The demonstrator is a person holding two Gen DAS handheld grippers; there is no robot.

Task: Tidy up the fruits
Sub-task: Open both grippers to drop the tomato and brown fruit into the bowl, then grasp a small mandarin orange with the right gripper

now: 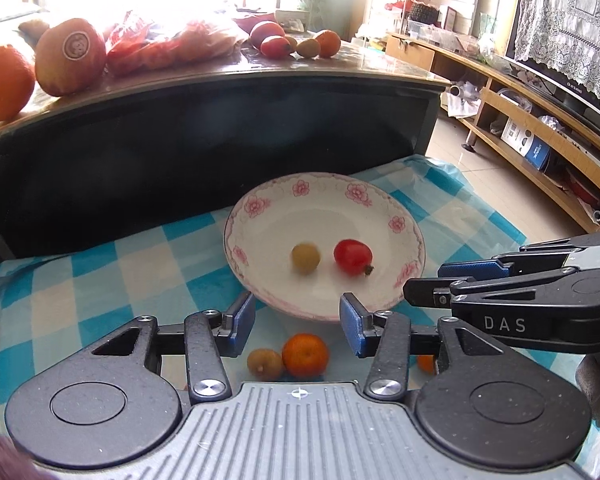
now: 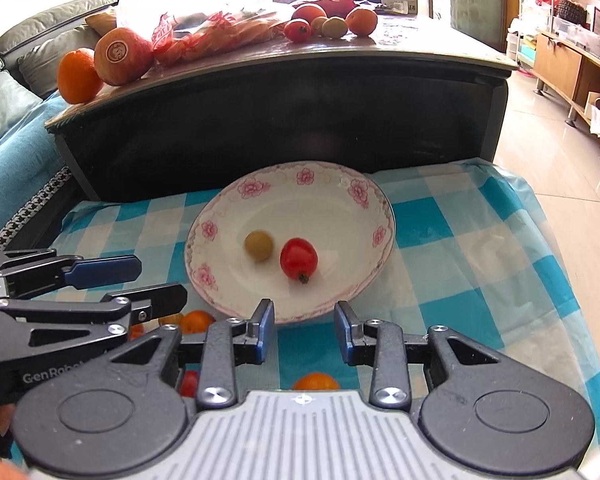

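— Fruit left?
— My left gripper (image 1: 298, 322), empty and wide apart, hovers over an orange (image 1: 305, 355) by the plate (image 1: 260, 280) at the cloth's near edge.
— Grip?
— Round, probably slippery; across its middle, gently.

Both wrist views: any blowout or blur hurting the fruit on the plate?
Left wrist: window glare washes out the top; yellow-green fruit on the plate looks motion-smeared. Right wrist: top also blown out, but red tomato is sharp; fisheye bends the table edge.
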